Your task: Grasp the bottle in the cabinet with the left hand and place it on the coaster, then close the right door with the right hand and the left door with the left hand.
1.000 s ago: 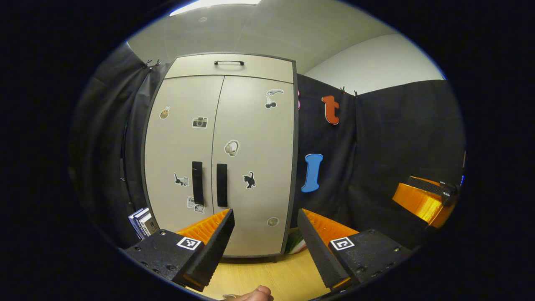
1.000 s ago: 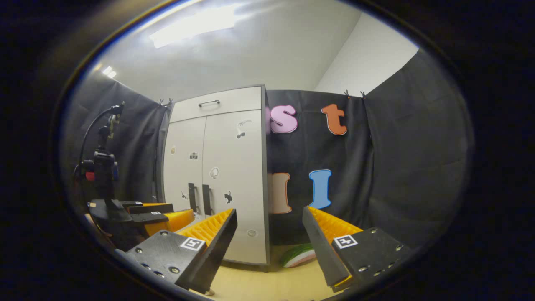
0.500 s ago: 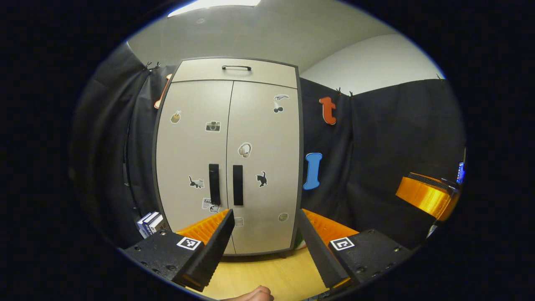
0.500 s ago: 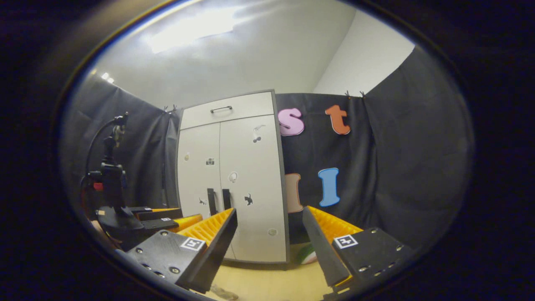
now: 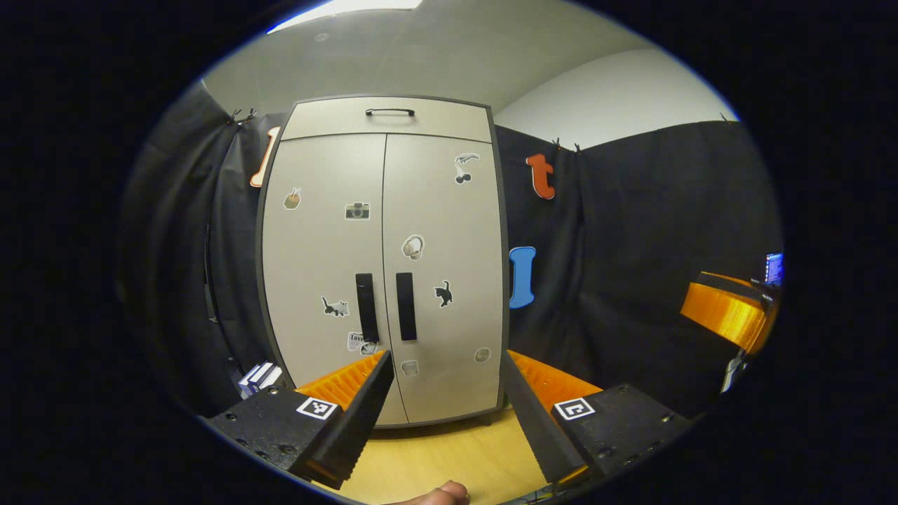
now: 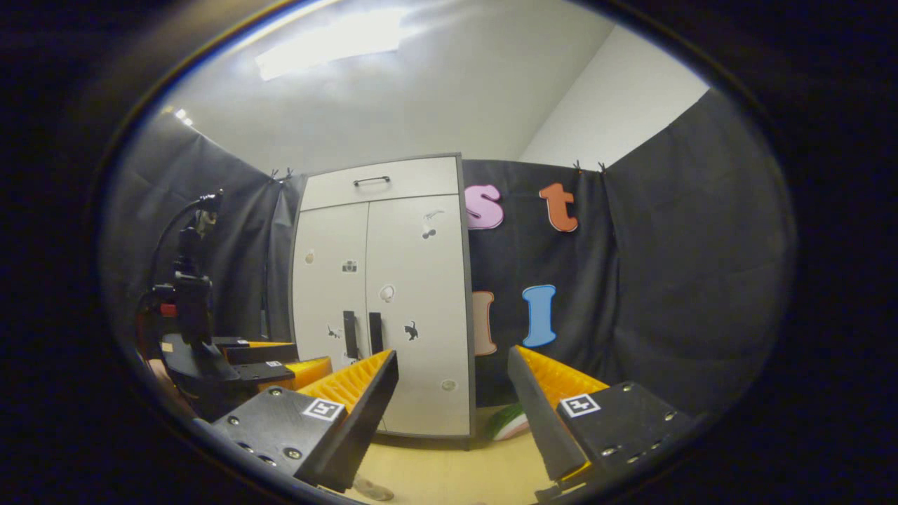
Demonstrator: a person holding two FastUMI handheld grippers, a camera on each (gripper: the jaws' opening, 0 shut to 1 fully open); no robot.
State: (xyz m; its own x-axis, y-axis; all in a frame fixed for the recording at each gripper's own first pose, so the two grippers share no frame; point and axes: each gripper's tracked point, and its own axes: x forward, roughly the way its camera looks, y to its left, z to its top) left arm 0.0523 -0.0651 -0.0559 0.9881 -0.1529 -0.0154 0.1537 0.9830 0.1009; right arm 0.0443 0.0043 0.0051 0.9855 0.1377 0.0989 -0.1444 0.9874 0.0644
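The grey cabinet (image 5: 382,231) stands on the table with both doors closed, its two dark handles (image 5: 384,307) side by side. Whatever is inside is hidden. My left gripper (image 5: 445,361) is open and empty, hanging a little in front of the cabinet's lower doors. My right gripper (image 6: 452,358) is open and empty too, farther back and to the right, facing the cabinet (image 6: 382,301) at an angle. The left gripper (image 6: 270,358) appears at the left of the right gripper view. A small flat round thing (image 6: 372,489), perhaps the coaster, lies on the table below my right gripper.
The cabinet rests on a light wooden tabletop (image 5: 435,456). Some books (image 5: 259,375) lean left of the cabinet. A watermelon-slice shape (image 6: 508,424) lies at its right foot. A thumb (image 5: 438,494) shows at the bottom edge. A camera stand (image 6: 186,280) rises on the left.
The left gripper has drawn back a little and turned, so the cabinet sits smaller and more to the right in its view. The right gripper view shifted slightly. Both grippers stayed open.
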